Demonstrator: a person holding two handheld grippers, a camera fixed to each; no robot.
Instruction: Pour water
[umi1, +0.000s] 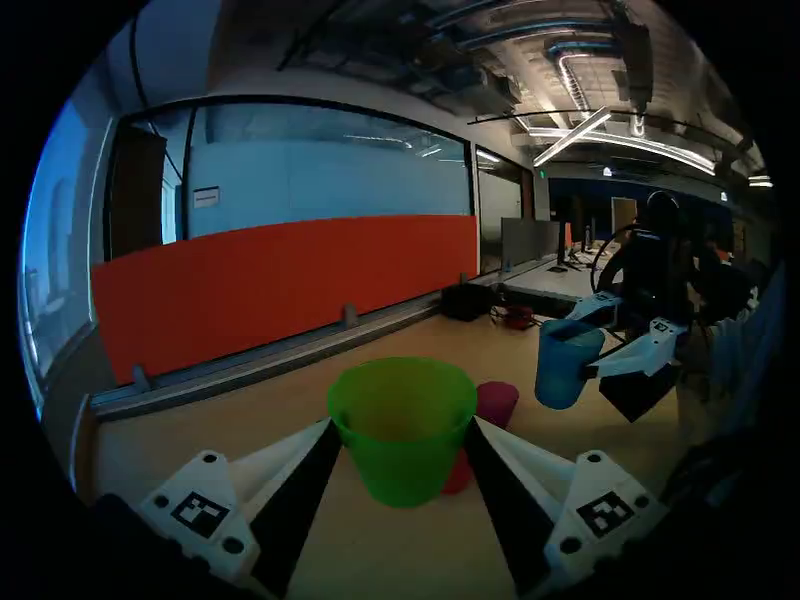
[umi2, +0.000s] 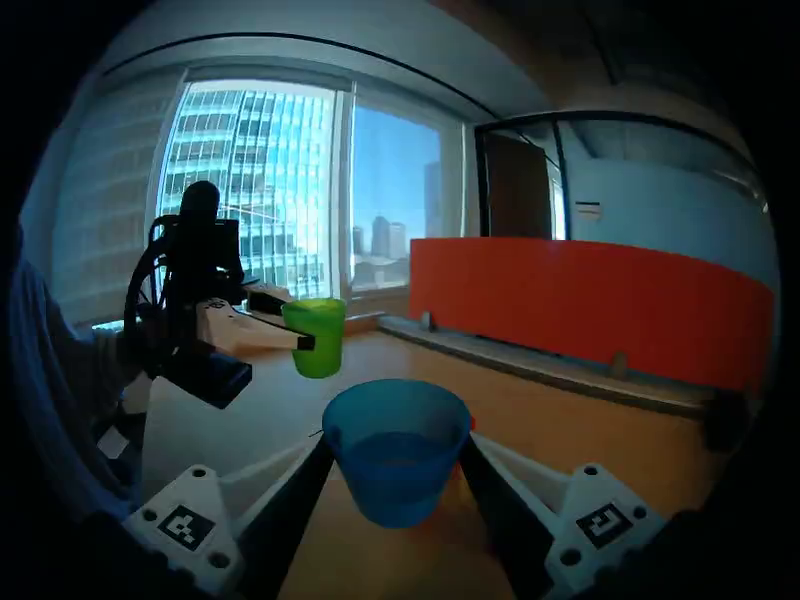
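A green cup (umi1: 403, 455) hangs upright above the wooden table (umi1: 250, 420), and my left gripper (umi1: 403, 425) is shut on its sides. Just behind it a pink cup (umi1: 497, 400) stands on the table. To the right, my right gripper (umi1: 596, 366) holds a blue cup (umi1: 562, 365) in the air. In the right gripper view, the blue cup (umi2: 397, 470) is upright with water in it, pinched by my right gripper (umi2: 395, 445). Farther left in that view, the green cup (umi2: 318, 338) is held by my left gripper (umi2: 297, 338).
An orange partition (umi1: 280, 280) with glass above runs along the table's far edge. A black box (umi1: 465, 300) sits at the far end. Large windows (umi2: 260, 190) lie behind the left gripper. A person's blue sleeve (umi2: 50, 400) is at the left edge.
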